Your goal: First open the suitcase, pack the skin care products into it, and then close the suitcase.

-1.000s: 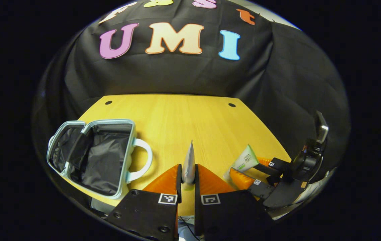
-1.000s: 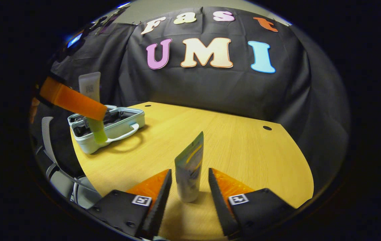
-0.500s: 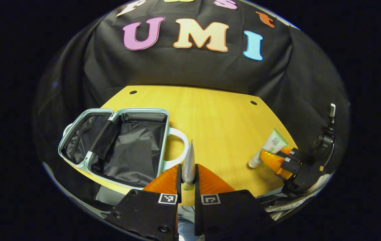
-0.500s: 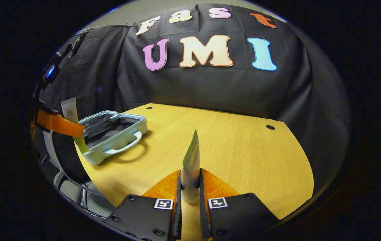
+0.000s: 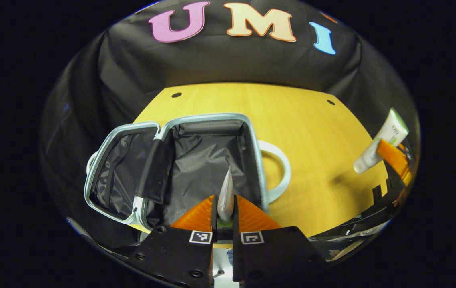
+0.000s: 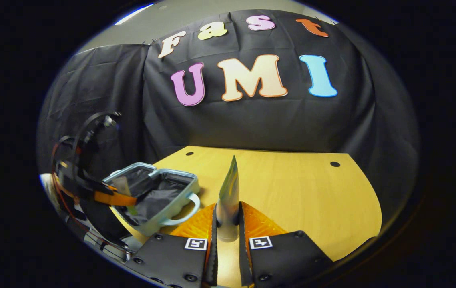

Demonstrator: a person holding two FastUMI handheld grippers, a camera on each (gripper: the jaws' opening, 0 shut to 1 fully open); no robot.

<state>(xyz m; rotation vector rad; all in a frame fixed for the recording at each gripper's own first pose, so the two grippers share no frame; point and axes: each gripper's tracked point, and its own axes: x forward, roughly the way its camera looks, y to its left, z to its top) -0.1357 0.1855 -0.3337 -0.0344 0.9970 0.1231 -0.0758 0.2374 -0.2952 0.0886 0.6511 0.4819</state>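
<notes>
- Pinching a thin tube (image 5: 225, 192) seen edge-on, the left gripper (image 5: 224, 212) has both orange fingers (image 5: 195, 216) pressed against its sides, hanging over the open suitcase.
- Beyond those fingers, the left gripper view looks down into the suitcase (image 5: 179, 164): both halves lie spread flat, lined in black fabric, with a dark strap across the hinge and a pale handle (image 5: 278, 170) pointing toward the bare part of the table (image 5: 292, 116).
- At the right edge of that view, the right gripper (image 5: 392, 154) holds a white tube with a green-marked end (image 5: 380, 144) clear above the tabletop.
- In the right gripper view, the right gripper's own fingers (image 6: 252, 222) close tight on that tube, seen here edge-on, silvery with green and yellow print.
- Farther left in this view, the suitcase sits at the table's near left corner, seen from the side, with the left gripper's orange finger reaching over its open half.
- Print on either tube is too small to read.
</notes>
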